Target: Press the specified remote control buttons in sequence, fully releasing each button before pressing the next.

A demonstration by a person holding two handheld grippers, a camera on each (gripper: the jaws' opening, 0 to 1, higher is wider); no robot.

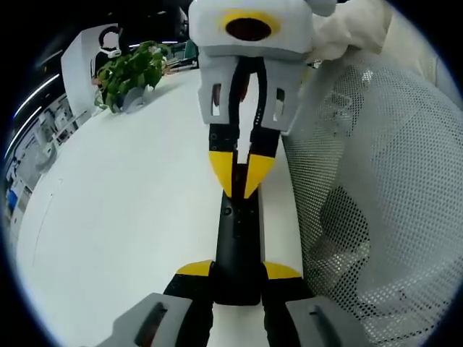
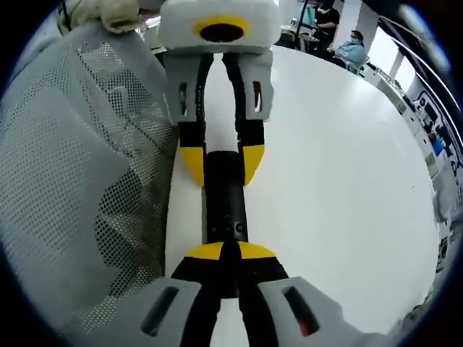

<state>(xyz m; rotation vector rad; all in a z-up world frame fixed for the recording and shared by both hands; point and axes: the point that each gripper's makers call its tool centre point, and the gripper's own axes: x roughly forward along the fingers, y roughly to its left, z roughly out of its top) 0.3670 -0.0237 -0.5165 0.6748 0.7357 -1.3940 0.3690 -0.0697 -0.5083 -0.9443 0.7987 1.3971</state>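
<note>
A slim black remote (image 1: 235, 231) lies lengthwise on the white table (image 1: 130, 217). My left gripper (image 1: 239, 271) is shut on its near end, one yellow-tipped finger on each side. In the right gripper view the same left gripper (image 2: 221, 163) clamps the remote's (image 2: 223, 202) far end. My right gripper (image 2: 230, 253) is shut, its yellow tips together and resting on top of the remote. From the left gripper view, that right gripper (image 1: 239, 177) comes down from above with its tips meeting on the remote's upper face. The buttons under the tips are hidden.
A white mesh chair back (image 1: 376, 181) stands close along the table edge beside the remote, and is the same chair (image 2: 79, 159) in the right gripper view. A potted plant (image 1: 130, 72) sits at the far end. Seated people (image 2: 347, 43) are beyond the table (image 2: 340, 181).
</note>
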